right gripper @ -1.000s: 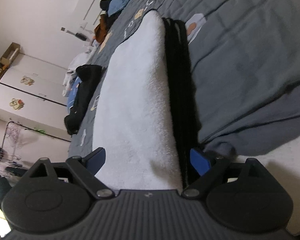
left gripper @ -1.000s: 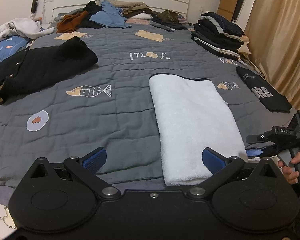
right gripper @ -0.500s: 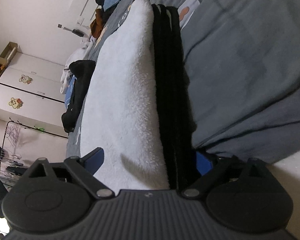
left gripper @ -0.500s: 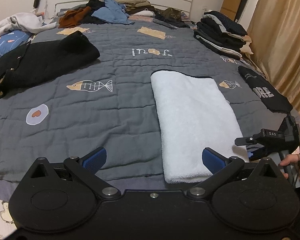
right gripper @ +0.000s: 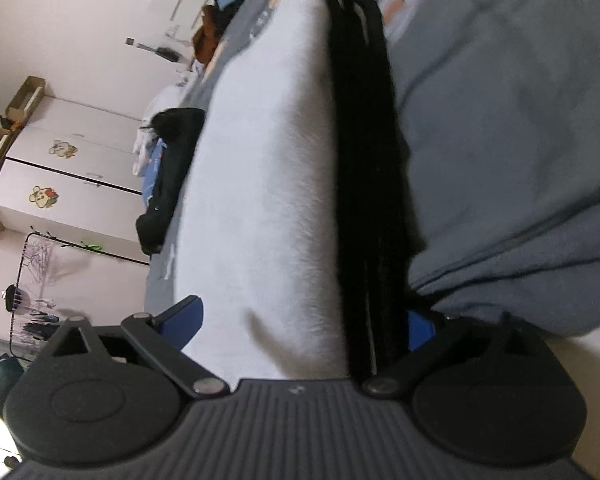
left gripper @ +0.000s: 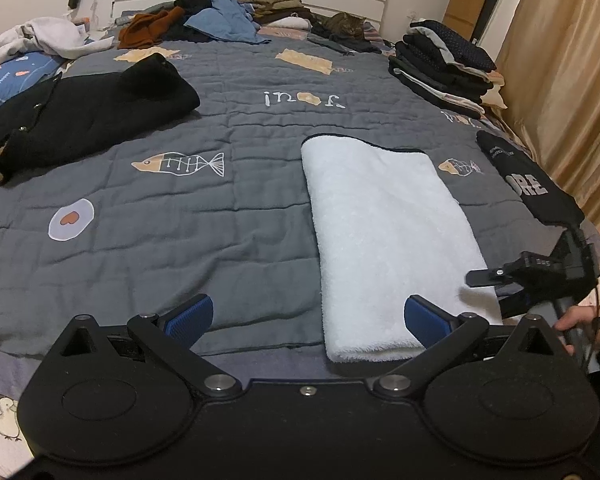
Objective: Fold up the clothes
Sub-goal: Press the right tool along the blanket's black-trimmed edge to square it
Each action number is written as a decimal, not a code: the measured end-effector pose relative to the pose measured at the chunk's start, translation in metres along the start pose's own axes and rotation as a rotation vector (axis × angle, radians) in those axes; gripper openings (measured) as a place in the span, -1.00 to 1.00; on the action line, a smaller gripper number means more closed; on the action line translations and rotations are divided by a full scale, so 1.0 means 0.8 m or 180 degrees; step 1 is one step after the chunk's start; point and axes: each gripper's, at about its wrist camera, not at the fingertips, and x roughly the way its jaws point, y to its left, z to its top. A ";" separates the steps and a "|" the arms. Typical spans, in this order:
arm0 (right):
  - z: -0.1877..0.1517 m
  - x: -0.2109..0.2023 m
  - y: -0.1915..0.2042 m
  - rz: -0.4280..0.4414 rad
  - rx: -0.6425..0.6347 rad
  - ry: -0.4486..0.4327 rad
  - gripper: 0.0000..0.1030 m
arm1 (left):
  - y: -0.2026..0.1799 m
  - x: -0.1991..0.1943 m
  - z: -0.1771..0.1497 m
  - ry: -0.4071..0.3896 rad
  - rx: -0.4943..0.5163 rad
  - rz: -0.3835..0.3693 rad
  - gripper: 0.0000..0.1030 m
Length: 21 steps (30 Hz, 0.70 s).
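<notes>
**Folded white garment at the near edge of the bed**

While the folded white fleece garment with black lining (left gripper: 384, 232) lies flat on the grey quilted bed cover with fish pictures (left gripper: 228, 216), close to the near edge of the bed, both grippers are around its near end. The left gripper (left gripper: 306, 314) has its blue-padded fingers (left gripper: 190, 314) spread wide; one pad is over the bare cover, the other over the corner of the garment, and it holds nothing. The right gripper (right gripper: 300, 320), held by a hand (left gripper: 580, 320), comes to the garment from its right side. Its fingers are opening, almost fully apart; the thick white and black layers (right gripper: 276, 184) stand between them, but whether the pads touch the cloth I cannot tell clearly. A black coat (left gripper: 84, 112) lies far left, and a pile of dark folded clothes (left gripper: 444, 68) is at the far right.
</notes>
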 end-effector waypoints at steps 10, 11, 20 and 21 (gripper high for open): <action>0.001 -0.017 0.026 0.0347 -0.0091 0.0118 0.95 | -0.001 0.000 0.002 0.0011 -0.0022 -0.0017 0.99; 0.001 -0.013 0.023 0.0290 -0.0065 0.0144 0.95 | -0.001 0.001 0.002 0.0017 -0.0031 -0.0031 0.99; -0.008 0.008 0.012 0.0315 0.0086 0.0258 0.95 | -0.040 -0.007 -0.002 0.0091 0.0289 -0.0511 0.99; -0.008 0.005 0.012 0.0361 0.0086 0.0237 0.95 | -0.046 -0.007 -0.004 0.0098 0.0322 -0.0568 0.99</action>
